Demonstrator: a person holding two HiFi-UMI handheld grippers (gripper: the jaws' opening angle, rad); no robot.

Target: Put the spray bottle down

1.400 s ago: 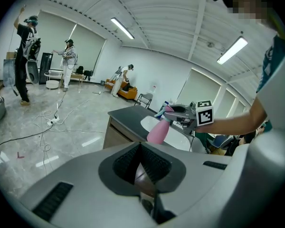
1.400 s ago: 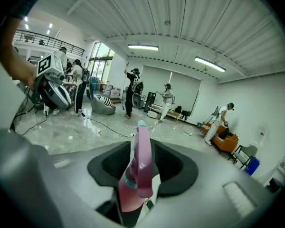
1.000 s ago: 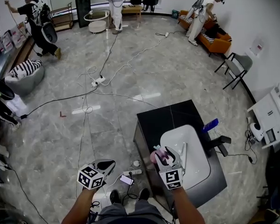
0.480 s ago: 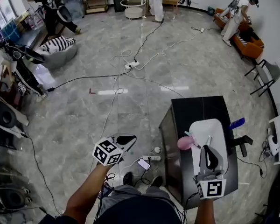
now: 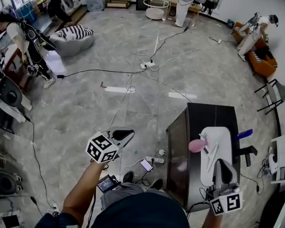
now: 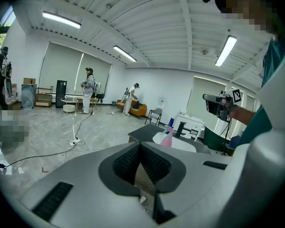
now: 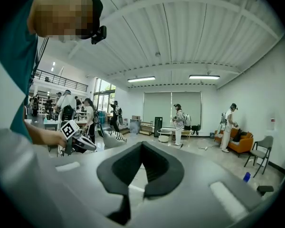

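The left claw [image 5: 127,134] sits lowest, left of centre in the head view, over the grey floor [image 5: 85,103]. Its two jaws are pressed together with nothing between them. The right claw [image 5: 220,165] is at the lower right, over the near end of the one white basin [image 5: 218,136]. Its jaws have just been closing and now meet, empty, clear of the bottle. Each claw carries one marker cube.

By the near left corner of the black bench [image 5: 211,114], one white power strip [image 5: 153,159] and one phone [image 5: 146,165] lie on the floor.

The single pink spray bottle [image 5: 197,145] is on the bench at the basin's left edge, just above the right claw in the frame and apart from it. The left gripper view shows it upright, nozzle on top. Whether its base rests on the basin or the benchtop cannot be told. One blue object [image 5: 244,133] lies at the bench's right edge.

Further up the frame, cables trail across the floor to a second power strip [image 5: 145,65]. One black chair [image 5: 274,95] stands at the right edge, one striped beanbag [image 5: 74,34] at the upper left and one orange sofa [image 5: 262,57] at the upper right. Four other people are in view: two at the left, one at the top and one by the sofa.
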